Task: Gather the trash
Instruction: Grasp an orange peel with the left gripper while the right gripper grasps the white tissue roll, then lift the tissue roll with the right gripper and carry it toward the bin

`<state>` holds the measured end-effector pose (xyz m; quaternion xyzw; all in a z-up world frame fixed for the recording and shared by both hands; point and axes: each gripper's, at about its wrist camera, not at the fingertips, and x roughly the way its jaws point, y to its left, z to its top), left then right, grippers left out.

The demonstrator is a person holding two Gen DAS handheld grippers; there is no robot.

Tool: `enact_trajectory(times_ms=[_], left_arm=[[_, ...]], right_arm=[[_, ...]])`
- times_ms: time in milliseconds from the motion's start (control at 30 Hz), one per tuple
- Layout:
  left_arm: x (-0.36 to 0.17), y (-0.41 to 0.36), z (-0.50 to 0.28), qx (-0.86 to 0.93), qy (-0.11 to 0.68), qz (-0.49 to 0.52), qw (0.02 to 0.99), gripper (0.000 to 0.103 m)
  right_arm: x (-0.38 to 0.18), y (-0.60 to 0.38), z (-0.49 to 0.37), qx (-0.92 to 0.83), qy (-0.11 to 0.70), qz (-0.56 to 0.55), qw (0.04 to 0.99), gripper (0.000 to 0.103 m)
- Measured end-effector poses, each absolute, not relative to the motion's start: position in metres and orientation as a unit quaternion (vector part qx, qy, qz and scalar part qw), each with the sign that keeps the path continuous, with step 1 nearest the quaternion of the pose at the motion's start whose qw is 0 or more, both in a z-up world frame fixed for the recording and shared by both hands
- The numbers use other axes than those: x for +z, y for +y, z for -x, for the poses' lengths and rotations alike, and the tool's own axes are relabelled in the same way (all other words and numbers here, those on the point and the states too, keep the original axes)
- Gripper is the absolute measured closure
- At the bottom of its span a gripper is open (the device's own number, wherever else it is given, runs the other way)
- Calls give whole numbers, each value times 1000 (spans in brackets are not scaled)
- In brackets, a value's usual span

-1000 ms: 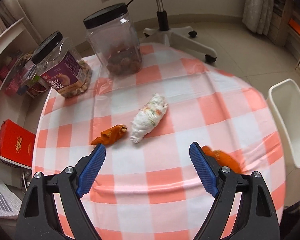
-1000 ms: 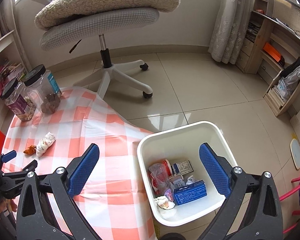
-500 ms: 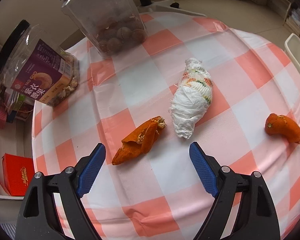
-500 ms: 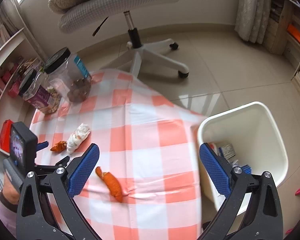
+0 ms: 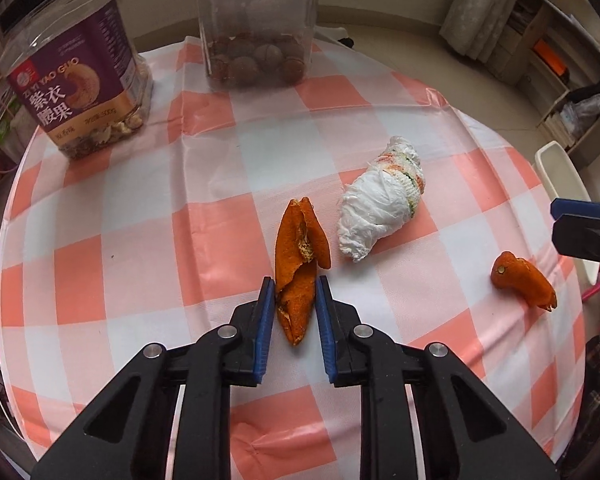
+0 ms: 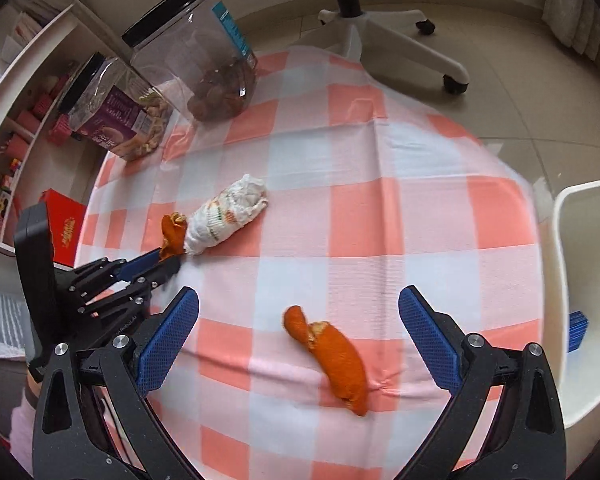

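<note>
My left gripper (image 5: 295, 288) is shut on an orange peel (image 5: 300, 264) that lies on the checked tablecloth (image 5: 220, 208); the same peel (image 6: 172, 232) and left gripper (image 6: 168, 262) show in the right wrist view. A crumpled white tissue wad (image 5: 382, 200) lies right beside that peel, also in the right wrist view (image 6: 226, 216). A second orange peel (image 6: 332, 356) lies near the table's front edge, also in the left wrist view (image 5: 524, 276). My right gripper (image 6: 298, 338) is open and empty, hovering over this second peel.
Two clear jars with black lids, one of nuts (image 5: 80, 76) and one of round brown shells (image 5: 256, 28), stand at the table's far side. A white trash bin (image 6: 584, 292) stands on the floor to the right. An office chair base (image 6: 384, 36) is beyond the table.
My left gripper has moved in and shut on the left orange peel. My right gripper has swung left from the bin to above the second peel, still open.
</note>
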<state>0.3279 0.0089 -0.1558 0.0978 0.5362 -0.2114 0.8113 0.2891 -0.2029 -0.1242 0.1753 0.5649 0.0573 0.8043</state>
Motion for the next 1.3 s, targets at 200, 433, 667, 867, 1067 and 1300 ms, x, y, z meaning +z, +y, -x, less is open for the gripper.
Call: enact_trajectory(times_ms=[200,433,667,867,1067,1300], left_arm=[[-140,42,-321,-176,514,-84,835,84],[-125,94,-324,-122,499,-52,856,84],[-113,115,-316,-94,488,-27,867,84],[-89,127,-302,-75,469,-5,880,84],[-58,127,-273,-72,452,10,889,84],[-76,121,-282,-62,498,31,865,26]], right_arm=[[-134,-183,-302,53,568,-204,796,7],[-147,-153,-344,22,567,-244,786,8],[-160,-113,-361,0,557,-170,813,60],[-150,-99,-347,73,544,-151,822,63],[-102,-112,-322,110,511,-157,838,63],[-55,-139,-267,150,480,-145,852,63]])
